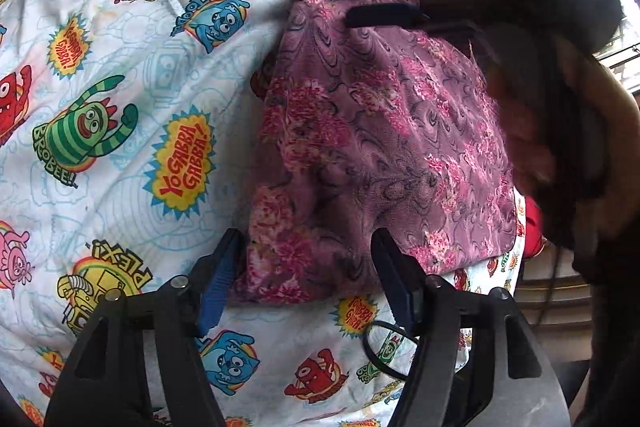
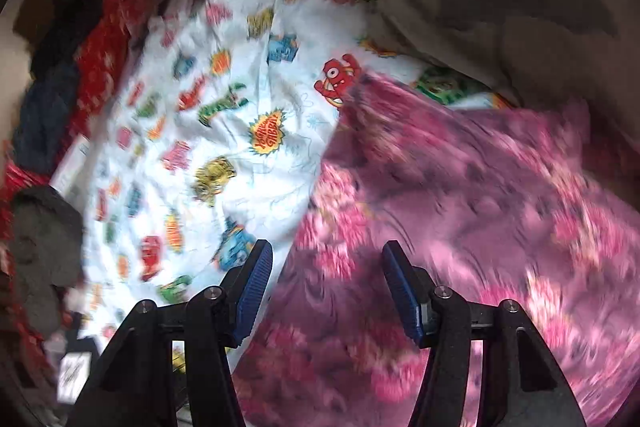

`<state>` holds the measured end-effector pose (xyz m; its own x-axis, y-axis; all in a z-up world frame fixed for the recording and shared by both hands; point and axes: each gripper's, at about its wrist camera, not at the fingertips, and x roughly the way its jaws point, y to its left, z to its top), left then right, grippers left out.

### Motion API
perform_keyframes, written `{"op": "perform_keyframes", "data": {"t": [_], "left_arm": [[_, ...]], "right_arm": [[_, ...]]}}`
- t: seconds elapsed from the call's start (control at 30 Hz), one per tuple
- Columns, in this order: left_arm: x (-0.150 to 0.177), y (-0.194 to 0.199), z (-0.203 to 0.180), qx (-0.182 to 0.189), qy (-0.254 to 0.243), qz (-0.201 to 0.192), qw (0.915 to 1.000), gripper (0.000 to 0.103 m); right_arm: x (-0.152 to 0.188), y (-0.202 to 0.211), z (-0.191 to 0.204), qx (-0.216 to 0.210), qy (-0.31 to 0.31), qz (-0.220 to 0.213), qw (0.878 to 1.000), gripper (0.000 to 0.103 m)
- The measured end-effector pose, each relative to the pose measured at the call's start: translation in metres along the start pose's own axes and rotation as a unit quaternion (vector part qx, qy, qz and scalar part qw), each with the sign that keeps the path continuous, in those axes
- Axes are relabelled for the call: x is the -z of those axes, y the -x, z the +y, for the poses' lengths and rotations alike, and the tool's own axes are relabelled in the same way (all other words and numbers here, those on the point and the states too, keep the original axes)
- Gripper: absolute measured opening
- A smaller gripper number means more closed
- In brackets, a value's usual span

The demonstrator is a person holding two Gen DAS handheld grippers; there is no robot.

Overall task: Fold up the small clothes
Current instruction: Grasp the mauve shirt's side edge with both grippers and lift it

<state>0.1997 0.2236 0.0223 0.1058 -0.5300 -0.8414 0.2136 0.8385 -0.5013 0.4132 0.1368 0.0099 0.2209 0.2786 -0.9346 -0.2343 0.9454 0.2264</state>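
At the left of the left wrist view lies a white cartoon-print sheet (image 1: 120, 107), spread out and only lightly wrinkled. Right of it, flat on the sheet, is the purple floral garment (image 1: 380, 147). It forms a fairly neat panel with straight left and lower edges, which suggests at least one fold is already made, though how many layers lie there cannot be told. The left claw (image 1: 308, 279) stands wide and empty over the garment's near corner, its pads clear of the cloth. Further right, the right claw (image 1: 360, 1) reaches over the garment's far edge, with a blurred hand (image 1: 532, 131) behind it.

In the right wrist view, a heap of red and dark clothes (image 2: 100, 39) lies at the left beyond the sheet, apparently still unfolded. Next comes the sheet, then the garment filling the right side under the wide, empty right claw. Motion blur hides any creases.

Probably one more fold or some smoothing remains, then the heap.
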Motion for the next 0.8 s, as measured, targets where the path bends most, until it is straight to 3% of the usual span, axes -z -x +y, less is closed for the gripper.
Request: {"op": "perform_keyframes", "data": {"t": [0.1,0.2,0.23,0.27,0.3,0.33,0.4,0.53,0.57,0.8], "left_arm": [[0.002,0.000,0.002,0.010,0.003,-0.008,0.9999,0.064],[0.003,-0.001,0.002,0.023,0.006,-0.014,0.9996,0.061],[0.003,-0.002,0.000,0.032,0.006,-0.013,0.9994,0.055],[0.004,-0.002,0.001,0.045,0.007,-0.007,0.9989,0.033],[0.004,-0.005,0.001,0.065,0.011,0.005,0.9978,0.025],[0.004,-0.008,-0.001,0.076,0.016,0.012,0.9969,0.025],[0.004,-0.011,-0.005,0.059,0.012,0.003,0.9982,0.018],[0.006,-0.005,-0.010,0.074,0.027,-0.014,0.9968,0.015],[0.007,-0.001,-0.012,0.075,0.024,-0.020,0.9967,0.015],[0.007,0.019,-0.043,0.093,0.006,-0.045,0.9946,0.014]], "right_arm": [[-0.008,-0.025,0.017,0.045,0.044,0.036,0.997,0.068],[-0.005,-0.045,0.034,0.113,0.107,0.065,0.986,0.069],[-0.002,-0.047,0.040,0.132,0.132,0.068,0.980,0.069],[0.002,-0.048,0.044,0.145,0.150,0.068,0.976,0.068],[0.006,-0.048,0.044,0.152,0.158,0.067,0.973,0.066],[0.009,-0.048,0.043,0.159,0.161,0.065,0.972,0.066],[0.015,-0.045,0.040,0.164,0.168,0.061,0.970,0.057],[0.028,-0.028,0.031,0.137,0.171,0.045,0.975,0.020],[0.030,-0.020,0.027,0.127,0.165,0.038,0.977,0.016],[0.056,0.032,0.002,0.078,0.126,-0.033,0.988,0.013]]}}
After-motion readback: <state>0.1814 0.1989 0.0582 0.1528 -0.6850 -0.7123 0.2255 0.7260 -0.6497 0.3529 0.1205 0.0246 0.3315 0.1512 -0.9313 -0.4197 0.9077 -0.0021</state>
